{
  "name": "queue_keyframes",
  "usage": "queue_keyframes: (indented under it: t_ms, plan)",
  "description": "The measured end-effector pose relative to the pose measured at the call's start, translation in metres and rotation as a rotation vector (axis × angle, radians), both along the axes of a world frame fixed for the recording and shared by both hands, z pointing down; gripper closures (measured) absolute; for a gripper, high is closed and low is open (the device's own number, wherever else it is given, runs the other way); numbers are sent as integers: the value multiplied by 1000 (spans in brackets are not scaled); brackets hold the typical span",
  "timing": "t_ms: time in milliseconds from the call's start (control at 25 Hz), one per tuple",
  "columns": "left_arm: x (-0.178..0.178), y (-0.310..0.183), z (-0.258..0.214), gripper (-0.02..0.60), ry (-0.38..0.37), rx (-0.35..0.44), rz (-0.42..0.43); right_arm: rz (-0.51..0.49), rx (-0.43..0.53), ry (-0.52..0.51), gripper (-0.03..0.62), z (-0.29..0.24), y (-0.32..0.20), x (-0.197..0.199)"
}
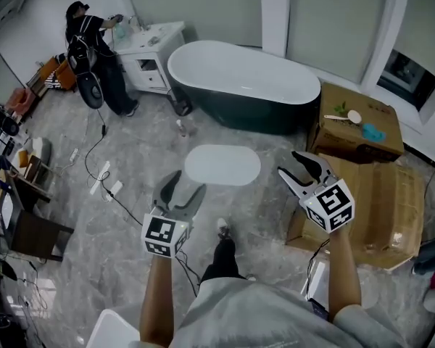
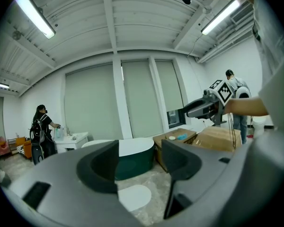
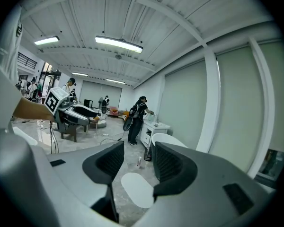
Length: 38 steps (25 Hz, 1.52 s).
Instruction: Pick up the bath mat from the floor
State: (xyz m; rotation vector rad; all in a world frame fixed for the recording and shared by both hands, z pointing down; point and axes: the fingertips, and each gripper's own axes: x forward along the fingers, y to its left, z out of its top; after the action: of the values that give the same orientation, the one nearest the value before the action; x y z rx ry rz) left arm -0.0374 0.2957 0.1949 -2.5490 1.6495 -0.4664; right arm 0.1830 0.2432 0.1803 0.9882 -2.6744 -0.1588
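Poised short of the bath mat, flat on the floor before the bathtub, long axis crosswise, with left gripper nearer than right gripper, both wide open, empty.

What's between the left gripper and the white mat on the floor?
Only bare grey floor. The head view shows nothing lying between the left gripper and the bath mat.
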Motion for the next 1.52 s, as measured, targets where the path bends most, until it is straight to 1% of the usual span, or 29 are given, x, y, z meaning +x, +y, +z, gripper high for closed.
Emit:
queue_keyframes:
  t_ms: [200, 480, 600, 800, 880, 960, 1040, 1080, 1240, 1440, 1520]
  plan:
    - [-17, -62, 15, 296, -6, -16, 22, 14, -6, -1, 379, 7, -60, -15]
    - [-50, -194, 29, 296, 5, -35, 41, 15, -34, 44, 379, 25, -182, -54]
    - [-60, -251, 33, 296, -13, -40, 63, 29, -57, 33, 379, 25, -238, -66]
    - [-79, -328, 46, 296, -6, -93, 87, 45, -100, 31, 379, 32, -313, -85]
    - [-84, -353, 51, 296, -1, -96, 89, 42, -117, 27, 379, 38, -335, -91]
    - [-89, -375, 58, 296, 2, -107, 92, 47, -138, -28, 389, 39, -354, -96]
    - [-94, -393, 70, 296, 11, -134, 96, 67, -154, -92, 396, 41, -372, -98]
    - [-94, -401, 76, 296, 16, -148, 98, 77, -159, -105, 396, 44, -380, -98]
    - [-91, -432, 103, 296, 42, -196, 97, 91, -196, -92, 396, 70, -411, -94]
    - [-84, -467, 145, 296, 43, -289, 95, 122, -272, -100, 395, 113, -453, -89]
    - [-84, -482, 161, 296, 49, -311, 89, 116, -315, -119, 395, 131, -470, -89]
